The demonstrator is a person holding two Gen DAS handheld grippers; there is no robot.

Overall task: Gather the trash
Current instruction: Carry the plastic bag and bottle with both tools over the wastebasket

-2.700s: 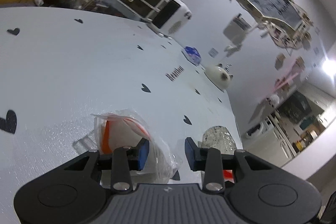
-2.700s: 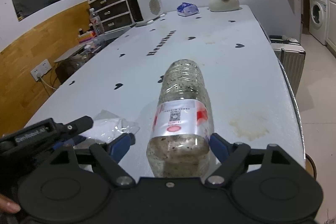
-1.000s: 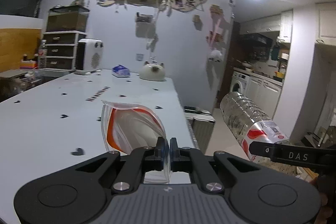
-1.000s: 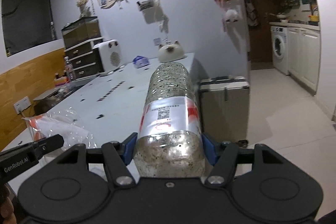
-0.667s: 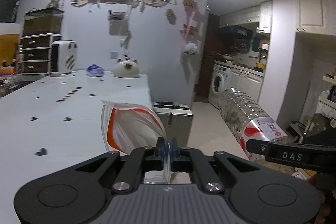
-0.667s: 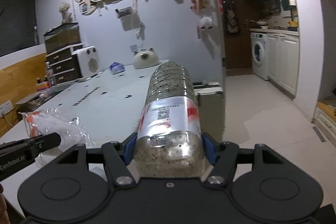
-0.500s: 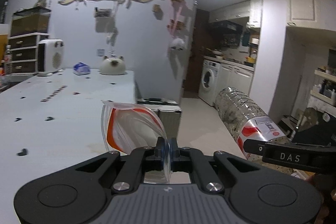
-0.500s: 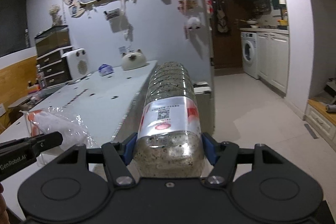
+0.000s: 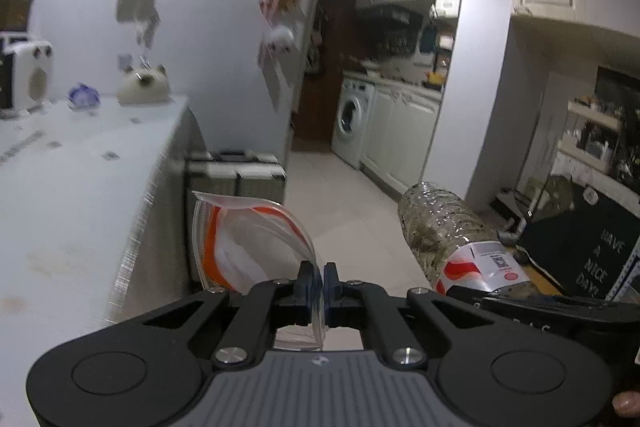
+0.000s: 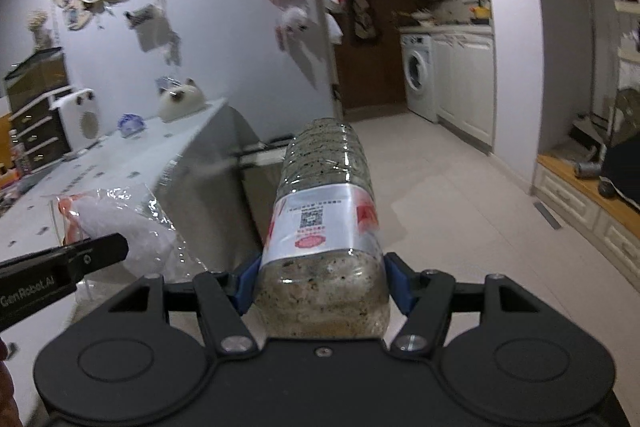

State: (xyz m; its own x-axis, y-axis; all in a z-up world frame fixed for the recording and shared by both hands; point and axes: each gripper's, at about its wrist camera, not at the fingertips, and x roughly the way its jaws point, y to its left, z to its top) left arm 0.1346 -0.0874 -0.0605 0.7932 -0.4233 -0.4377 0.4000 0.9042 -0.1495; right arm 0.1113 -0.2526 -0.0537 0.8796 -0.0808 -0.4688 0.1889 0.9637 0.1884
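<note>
My left gripper (image 9: 319, 273) is shut on a clear plastic bag (image 9: 244, 243) with orange-red stripes, held in the air past the table's corner. My right gripper (image 10: 322, 277) is shut on the base of a dirty clear plastic bottle (image 10: 326, 195) with a white and red label, its neck pointing away over the floor. The left wrist view shows that bottle (image 9: 452, 239) at the lower right, with the right gripper's black body below it. The bag (image 10: 120, 223) and the left gripper's black finger (image 10: 68, 259) appear at the lower left of the right wrist view.
A long white table (image 9: 72, 187) with small dark heart marks runs along the left. A grey suitcase (image 9: 236, 175) stands on the floor beside its end. Pale tiled floor (image 10: 460, 207) leads to a washing machine (image 10: 418, 75) and white cabinets. A low wooden bench (image 10: 580, 183) is at the right.
Both grippers have swung right, away from the table and toward the kitchen side, and dipped a little. The bag and the bottle stay held as before.
</note>
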